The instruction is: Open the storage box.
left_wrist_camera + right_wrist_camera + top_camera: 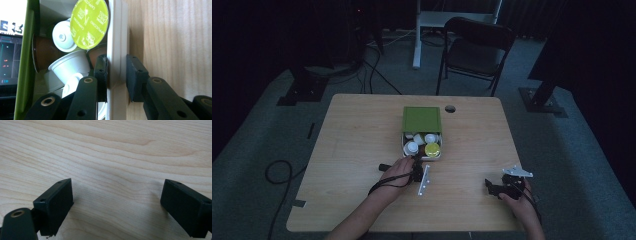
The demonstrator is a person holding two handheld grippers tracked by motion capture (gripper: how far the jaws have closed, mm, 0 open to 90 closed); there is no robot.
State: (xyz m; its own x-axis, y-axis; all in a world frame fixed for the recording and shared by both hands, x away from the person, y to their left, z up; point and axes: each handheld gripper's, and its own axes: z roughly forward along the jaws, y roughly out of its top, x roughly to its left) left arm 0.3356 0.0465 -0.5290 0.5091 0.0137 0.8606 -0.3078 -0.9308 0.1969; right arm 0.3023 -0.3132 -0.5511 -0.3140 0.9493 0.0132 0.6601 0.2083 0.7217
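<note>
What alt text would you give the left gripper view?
The left tool clamps the near wall of a white box, one jaw inside and one outside. Inside lie white coffee capsules and a lime-green foil-topped one; wooden table alongside.

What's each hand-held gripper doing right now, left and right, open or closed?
Left hand-held gripper: closed on the near wall of the white box of coffee capsules.
Right hand-held gripper: open, nothing between its jaws, over bare table.

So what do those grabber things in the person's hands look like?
Both are black. The left gripper has blocky rectangular pads on arms with brass-ringed screw holes. The right gripper has the same chunky black pads. Each carries a grey three-cornered plate and trails a thin black cable.
</note>
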